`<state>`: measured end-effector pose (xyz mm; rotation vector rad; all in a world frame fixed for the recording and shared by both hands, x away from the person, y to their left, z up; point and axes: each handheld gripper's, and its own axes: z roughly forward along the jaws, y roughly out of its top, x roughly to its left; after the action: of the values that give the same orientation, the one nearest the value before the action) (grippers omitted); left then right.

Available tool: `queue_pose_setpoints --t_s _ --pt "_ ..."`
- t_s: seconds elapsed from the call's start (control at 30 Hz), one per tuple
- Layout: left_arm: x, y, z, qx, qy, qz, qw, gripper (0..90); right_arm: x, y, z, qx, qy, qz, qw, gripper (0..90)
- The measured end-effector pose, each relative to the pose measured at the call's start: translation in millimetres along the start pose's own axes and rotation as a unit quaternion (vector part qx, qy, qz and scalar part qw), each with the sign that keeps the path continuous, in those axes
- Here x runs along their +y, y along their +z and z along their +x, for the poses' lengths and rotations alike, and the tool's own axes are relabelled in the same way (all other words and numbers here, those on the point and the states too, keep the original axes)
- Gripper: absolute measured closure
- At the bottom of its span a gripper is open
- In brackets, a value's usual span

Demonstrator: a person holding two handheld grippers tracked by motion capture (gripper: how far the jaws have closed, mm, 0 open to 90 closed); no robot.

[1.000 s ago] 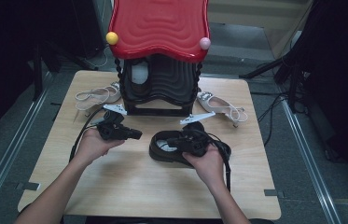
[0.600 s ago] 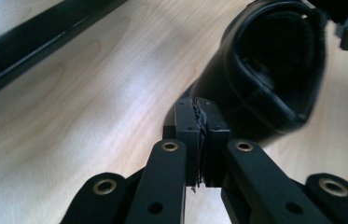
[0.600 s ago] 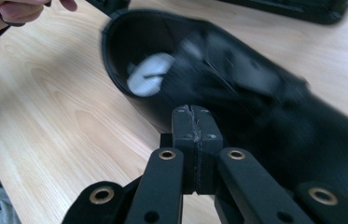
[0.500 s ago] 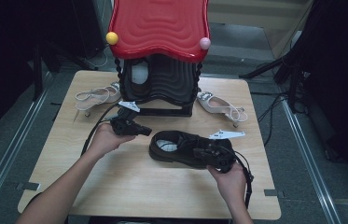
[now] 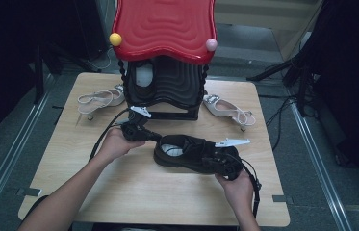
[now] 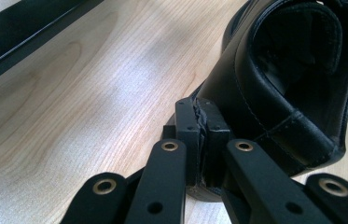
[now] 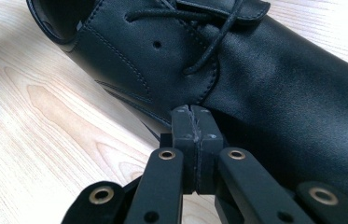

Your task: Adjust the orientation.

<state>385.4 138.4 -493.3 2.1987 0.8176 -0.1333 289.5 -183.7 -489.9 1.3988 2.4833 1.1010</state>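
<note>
On the pale wooden table (image 5: 119,192) I see the biggest thing first: a black stand with a wavy red top (image 5: 163,29) at the far edge, a yellow ball (image 5: 115,39) and a pink ball (image 5: 211,44) at its 2 front corners. In front of it, near the middle of the table, lies a black lace-up shoe (image 5: 191,151) on its sole, heel end toward my left. My left gripper (image 6: 201,133) meets that heel end, jaws pressed together; whether they pinch a sliver of the heel edge I cannot tell (the leather sits right against them). My right gripper (image 7: 193,130) rests at the shoe's side below the laces, jaws pressed together, apparently with nothing between them. 2 pale heeled sandals flank the stand, 1 at its left (image 5: 97,100), 1 at its right (image 5: 227,109).
</note>
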Motion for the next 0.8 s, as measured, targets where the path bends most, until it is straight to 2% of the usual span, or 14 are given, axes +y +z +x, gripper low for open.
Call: queue_pose_setpoints --t_s 0.2,0.8 --pt "-1.9 -2.1 -2.5 0.004 0.004 0.007 1.0 89.2 1.5 2.2 -2.5 0.006 0.007 0.002 1.0 90.0" --pt "-7.0 -3.9 -7.6 -0.004 -0.001 0.01 0.9999 90.0 5.9 6.5 -9.0 0.009 0.012 0.001 0.9999 90.0"
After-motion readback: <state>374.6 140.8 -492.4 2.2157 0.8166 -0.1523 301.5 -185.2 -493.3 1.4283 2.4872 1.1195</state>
